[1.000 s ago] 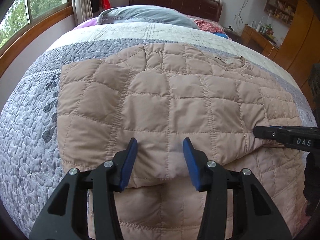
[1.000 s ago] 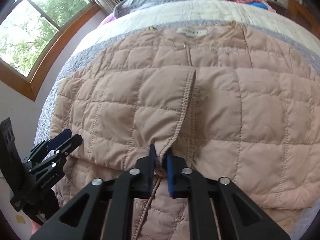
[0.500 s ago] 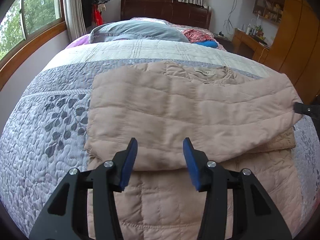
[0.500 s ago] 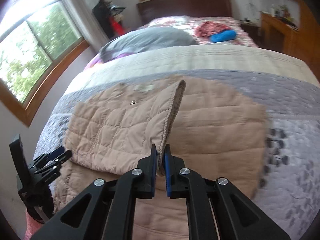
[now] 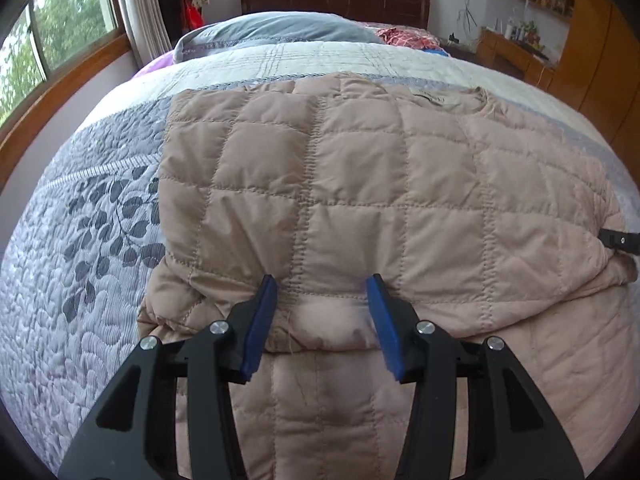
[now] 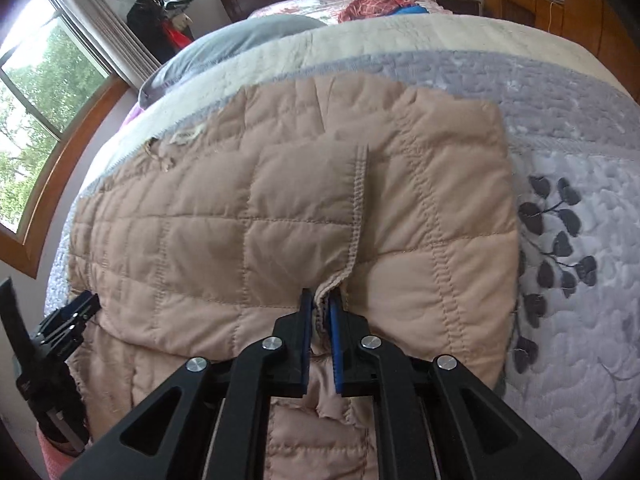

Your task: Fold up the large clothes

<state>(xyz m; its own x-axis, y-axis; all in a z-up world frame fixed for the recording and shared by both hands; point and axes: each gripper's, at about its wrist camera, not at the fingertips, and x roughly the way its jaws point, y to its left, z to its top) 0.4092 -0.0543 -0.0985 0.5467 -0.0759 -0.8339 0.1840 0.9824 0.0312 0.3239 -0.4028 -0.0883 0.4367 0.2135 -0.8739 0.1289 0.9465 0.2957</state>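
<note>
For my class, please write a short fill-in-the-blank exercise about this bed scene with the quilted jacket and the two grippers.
1. The beige quilted jacket lies on a ____.
2. The right gripper is shut on the jacket's ribbed ____.
3. The left gripper has its jaws ____.
4. The grey bedspread is printed with dark ____.

Missing words: bed; cuff; open; leaves

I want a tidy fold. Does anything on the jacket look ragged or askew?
Yes: the neckline by the label on the quilted jacket looks frayed, with loose threads. The folded sleeve lies fairly flat, and its cuff is pinched in the right gripper.
</note>
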